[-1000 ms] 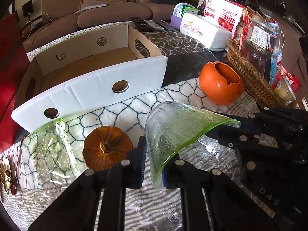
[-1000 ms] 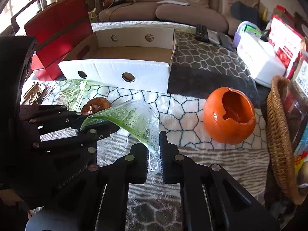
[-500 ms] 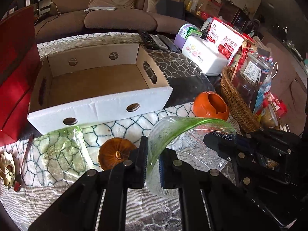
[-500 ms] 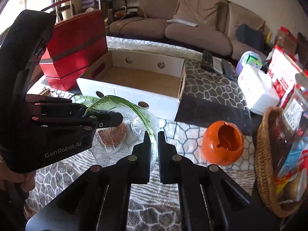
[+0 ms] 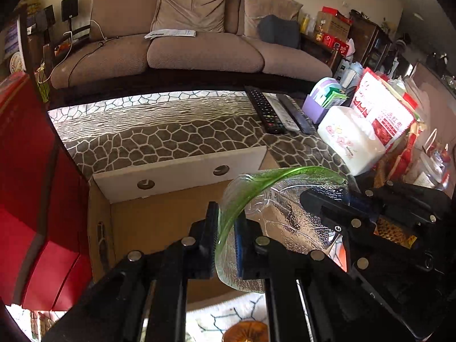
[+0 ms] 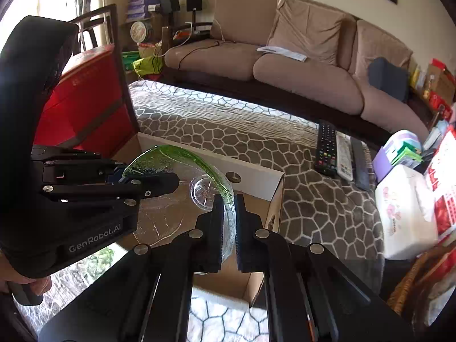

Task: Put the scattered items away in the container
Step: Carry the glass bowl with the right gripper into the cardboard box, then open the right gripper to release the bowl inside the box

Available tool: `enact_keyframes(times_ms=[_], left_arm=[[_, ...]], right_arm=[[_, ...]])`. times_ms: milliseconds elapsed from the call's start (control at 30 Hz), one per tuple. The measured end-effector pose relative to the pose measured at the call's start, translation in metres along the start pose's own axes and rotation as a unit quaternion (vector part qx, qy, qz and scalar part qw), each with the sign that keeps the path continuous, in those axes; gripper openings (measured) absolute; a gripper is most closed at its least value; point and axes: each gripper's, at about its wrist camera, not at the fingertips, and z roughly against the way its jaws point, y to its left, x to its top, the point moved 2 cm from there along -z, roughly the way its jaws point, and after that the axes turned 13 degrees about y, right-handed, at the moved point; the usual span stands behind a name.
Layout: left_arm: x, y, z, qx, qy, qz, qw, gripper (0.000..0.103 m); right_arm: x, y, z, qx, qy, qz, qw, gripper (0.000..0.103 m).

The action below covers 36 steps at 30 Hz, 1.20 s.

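Note:
A clear glass dish with a green rim [image 5: 285, 199] is held in the air over the open cardboard box [image 5: 159, 216]. My left gripper [image 5: 226, 245] is shut on its near edge, and my right gripper [image 6: 229, 225] is shut on the opposite edge of the dish [image 6: 182, 165]. Each gripper shows in the other's view, the right one [image 5: 342, 208] and the left one [image 6: 148, 182]. The box [image 6: 256, 182] has a white outer wall with round holes. The orange pumpkin-shaped lid [image 5: 248, 332] lies on the table at the bottom edge of the left wrist view.
Remote controls [image 5: 268, 111], a white tissue box [image 5: 347, 139], a purple holder [image 5: 322, 105] and snack packets stand to the right. A red box [image 5: 25, 199] sits left of the cardboard box. A brown sofa [image 5: 199, 51] lies beyond the table.
Both grippers have carried the glass dish up and forward from the table, so it now hangs over the inside of the cardboard box. The orange ashtray has left both views.

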Motion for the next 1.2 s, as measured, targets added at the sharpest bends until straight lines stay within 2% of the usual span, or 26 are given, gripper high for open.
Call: enact_keyframes(times_ms=[100, 233, 367, 467, 600, 700, 767, 833, 967, 1200], left_arm=[[0.014, 0.007, -0.026, -0.01, 0.01, 0.011, 0.9998, 0.01], [0.023, 0.004, -0.055, -0.002, 0.025, 0.002, 0.9997, 0.01], [0.023, 0.008, -0.07, 0.0, 0.043, -0.003, 0.9991, 0.01], [0.017, 0.009, -0.072, -0.003, 0.057, -0.009, 0.9983, 0.01], [0.002, 0.003, -0.071, -0.006, 0.083, -0.026, 0.9962, 0.015], [-0.011, 0.001, -0.074, 0.004, 0.097, -0.033, 0.9947, 0.015], [-0.016, 0.003, -0.078, -0.006, 0.103, -0.022, 0.9944, 0.017], [-0.016, 0.004, -0.082, -0.009, 0.109, -0.018, 0.9938, 0.017], [-0.008, 0.0, -0.092, -0.03, 0.121, -0.002, 0.9922, 0.017], [0.016, -0.009, -0.104, -0.007, 0.107, 0.007, 0.9943, 0.017]], right_arm=[[0.008, -0.012, -0.027, -0.006, 0.009, 0.004, 1.0, 0.007], [0.009, -0.021, -0.052, -0.023, 0.02, 0.012, 0.999, 0.009], [0.0, -0.018, -0.069, -0.038, 0.027, 0.033, 0.998, 0.009], [-0.005, -0.013, -0.066, -0.042, 0.027, 0.034, 0.998, 0.008], [-0.019, 0.0, -0.059, -0.067, 0.039, 0.058, 0.995, 0.027], [-0.028, 0.003, -0.056, -0.069, 0.055, 0.057, 0.994, 0.027], [-0.032, 0.0, -0.053, -0.065, 0.05, 0.044, 0.996, 0.027], [-0.033, -0.009, -0.054, -0.041, 0.045, 0.025, 0.998, 0.01], [-0.031, -0.02, -0.057, -0.042, 0.033, 0.006, 0.999, 0.01], [-0.02, -0.025, -0.065, -0.071, 0.015, 0.014, 0.997, 0.008]])
